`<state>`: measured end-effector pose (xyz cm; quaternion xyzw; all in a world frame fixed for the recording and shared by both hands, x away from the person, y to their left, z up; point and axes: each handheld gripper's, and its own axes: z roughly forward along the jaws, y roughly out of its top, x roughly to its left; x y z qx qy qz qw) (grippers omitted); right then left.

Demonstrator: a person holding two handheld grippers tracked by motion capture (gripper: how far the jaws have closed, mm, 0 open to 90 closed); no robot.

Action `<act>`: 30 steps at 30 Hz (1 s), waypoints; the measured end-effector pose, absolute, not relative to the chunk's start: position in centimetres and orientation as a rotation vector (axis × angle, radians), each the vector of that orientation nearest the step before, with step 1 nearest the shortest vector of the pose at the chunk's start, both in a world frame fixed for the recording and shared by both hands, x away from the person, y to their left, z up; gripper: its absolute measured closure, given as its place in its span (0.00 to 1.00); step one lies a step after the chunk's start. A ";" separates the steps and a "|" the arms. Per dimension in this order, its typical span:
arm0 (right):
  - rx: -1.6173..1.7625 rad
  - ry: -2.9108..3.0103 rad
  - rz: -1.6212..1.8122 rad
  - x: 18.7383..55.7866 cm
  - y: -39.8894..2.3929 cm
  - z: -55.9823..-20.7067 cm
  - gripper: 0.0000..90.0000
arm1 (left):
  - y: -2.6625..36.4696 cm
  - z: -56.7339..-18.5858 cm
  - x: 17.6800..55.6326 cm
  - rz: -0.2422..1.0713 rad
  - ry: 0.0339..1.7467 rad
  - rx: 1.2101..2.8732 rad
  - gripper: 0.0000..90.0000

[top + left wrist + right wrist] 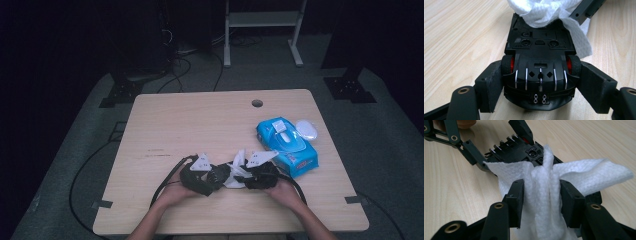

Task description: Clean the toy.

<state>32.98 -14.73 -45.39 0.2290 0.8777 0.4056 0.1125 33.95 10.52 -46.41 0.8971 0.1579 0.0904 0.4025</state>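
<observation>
A black toy car with red wheel hubs lies belly-up between the pads of my left gripper, which is shut on it at its wheels. A white wipe is bunched upright between the pads of my right gripper, which is shut on it, and the wipe drapes over the far end of the car. In the high view, both grippers meet near the table's front middle: the left gripper and the right gripper, with the wipe between them.
A blue pack of wipes lies right of the grippers, with a white round lid-like piece beside it. A cable hole sits near the far edge of the wooden table. Cables trail off the front edge.
</observation>
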 end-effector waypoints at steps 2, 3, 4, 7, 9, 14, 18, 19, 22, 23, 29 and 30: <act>0.687 2.581 1.211 33.1 -15.0 -45.4 0.68 | 10.5 -46.4 33.9 0.231 0.400 2.268 0.28; 0.698 2.586 1.222 33.2 -15.1 -45.4 0.71 | 10.5 -46.4 33.9 0.231 0.400 2.270 0.28; 0.714 2.590 1.240 33.3 -15.3 -45.4 0.76 | 10.5 -46.5 33.9 0.228 0.403 2.267 0.28; 0.751 2.583 1.260 33.5 -16.0 -45.4 0.84 | 10.5 -46.5 33.9 0.230 0.400 2.265 0.28; 0.775 2.572 1.249 33.6 -16.3 -45.4 0.86 | 10.6 -46.5 34.0 0.227 0.402 2.267 0.28; 0.884 2.497 1.182 34.3 -17.9 -45.5 0.88 | 10.6 -46.6 34.0 0.223 0.408 2.265 0.28; 0.950 2.498 1.179 34.6 -18.7 -45.9 0.89 | 10.6 -46.4 34.0 0.230 0.400 2.260 0.28; 0.942 2.496 1.173 34.5 -18.6 -45.8 0.89 | 10.6 -46.4 34.0 0.227 0.401 2.263 0.28; 0.900 2.500 1.211 34.2 -17.6 -45.6 0.89 | 10.5 -46.6 34.0 0.225 0.405 2.268 0.28; 0.888 2.507 1.221 34.1 -17.2 -45.5 0.89 | 10.5 -46.6 34.0 0.227 0.401 2.273 0.28; 0.874 2.491 1.189 34.2 -16.7 -45.5 0.89 | 10.6 -46.5 34.0 0.228 0.400 2.261 0.28; 0.874 2.491 1.189 34.2 -16.7 -45.5 0.89 | 10.6 -46.5 34.0 0.228 0.400 2.261 0.28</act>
